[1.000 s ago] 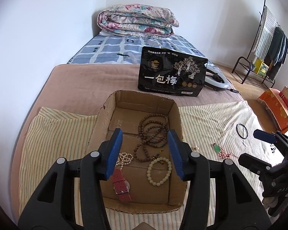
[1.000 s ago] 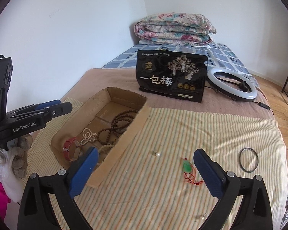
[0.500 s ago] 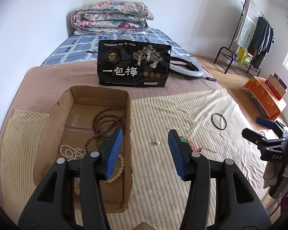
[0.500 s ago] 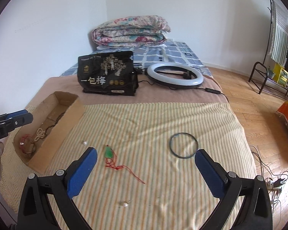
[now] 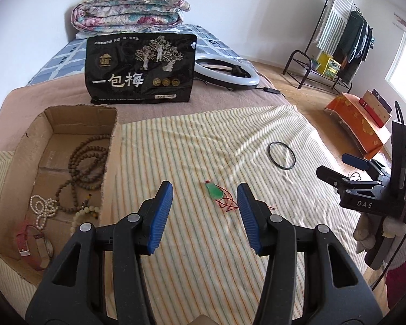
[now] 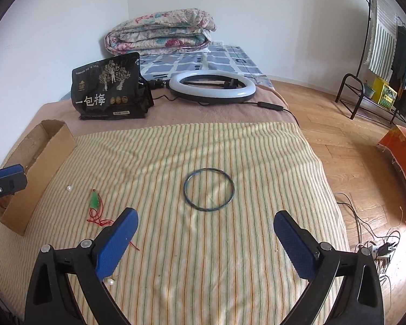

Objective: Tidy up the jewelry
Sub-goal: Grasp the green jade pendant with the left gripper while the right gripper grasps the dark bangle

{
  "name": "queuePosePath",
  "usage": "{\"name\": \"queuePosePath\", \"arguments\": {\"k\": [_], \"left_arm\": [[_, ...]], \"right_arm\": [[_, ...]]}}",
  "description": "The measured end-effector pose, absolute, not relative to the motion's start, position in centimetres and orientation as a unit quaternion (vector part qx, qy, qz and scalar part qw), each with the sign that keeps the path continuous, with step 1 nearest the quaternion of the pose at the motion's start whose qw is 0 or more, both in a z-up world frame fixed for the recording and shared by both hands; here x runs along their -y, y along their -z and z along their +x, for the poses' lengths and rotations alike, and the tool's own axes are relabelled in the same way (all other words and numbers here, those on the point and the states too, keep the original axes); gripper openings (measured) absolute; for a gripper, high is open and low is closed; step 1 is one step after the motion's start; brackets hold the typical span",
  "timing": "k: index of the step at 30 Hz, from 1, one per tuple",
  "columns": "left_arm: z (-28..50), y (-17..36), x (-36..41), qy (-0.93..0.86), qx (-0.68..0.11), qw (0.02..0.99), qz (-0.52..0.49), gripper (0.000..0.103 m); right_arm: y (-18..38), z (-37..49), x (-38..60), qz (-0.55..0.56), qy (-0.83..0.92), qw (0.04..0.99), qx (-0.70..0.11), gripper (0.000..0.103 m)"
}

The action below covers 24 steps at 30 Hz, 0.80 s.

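A cardboard box [image 5: 19,146] at the left holds brown bead strands [image 5: 86,162], a pearl string [image 5: 42,207], a pale bead bracelet and a red watch [image 5: 31,245]. A green pendant on red cord [image 5: 215,191] lies on the striped cloth just ahead of my open, empty left gripper [image 5: 204,216]. A dark bangle [image 6: 209,189] lies on the cloth ahead of my open, empty right gripper [image 6: 203,243]. The pendant [image 6: 94,200] and the box [image 6: 38,162] show left in the right wrist view. Loose pearls [image 6: 69,188] [image 6: 110,281] lie on the cloth.
A black snack bag [image 5: 142,70] stands behind the box, with a ring light [image 6: 212,85] and its cable beside it. A folded quilt [image 5: 130,8] lies at the back. The bed edge drops to wood floor at the right, with an orange box [image 5: 357,122] and a clothes rack [image 5: 338,35].
Both grippers have swung right, away from the box. The left now points at the pendant instead of the box; the right now faces the bangle. Both stayed open.
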<state>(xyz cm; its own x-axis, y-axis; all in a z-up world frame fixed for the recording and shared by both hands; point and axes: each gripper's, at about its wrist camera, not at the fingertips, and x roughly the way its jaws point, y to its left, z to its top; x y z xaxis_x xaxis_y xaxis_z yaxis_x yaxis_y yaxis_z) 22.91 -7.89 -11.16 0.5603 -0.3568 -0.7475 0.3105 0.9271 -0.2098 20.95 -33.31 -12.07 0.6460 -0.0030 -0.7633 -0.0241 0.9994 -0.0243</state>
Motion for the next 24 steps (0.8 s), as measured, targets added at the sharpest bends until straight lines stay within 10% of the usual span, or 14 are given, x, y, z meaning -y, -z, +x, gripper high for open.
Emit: {"name": "queuePosePath", "arguments": {"k": [24], "left_arm": [[27.5, 20.5, 14.0, 0.172, -0.502, 0.848, -0.004, 0.043]], "right_arm": [[19.0, 26.9, 35.2, -0.002, -0.016, 0.898, -0.441, 0.101]]}}
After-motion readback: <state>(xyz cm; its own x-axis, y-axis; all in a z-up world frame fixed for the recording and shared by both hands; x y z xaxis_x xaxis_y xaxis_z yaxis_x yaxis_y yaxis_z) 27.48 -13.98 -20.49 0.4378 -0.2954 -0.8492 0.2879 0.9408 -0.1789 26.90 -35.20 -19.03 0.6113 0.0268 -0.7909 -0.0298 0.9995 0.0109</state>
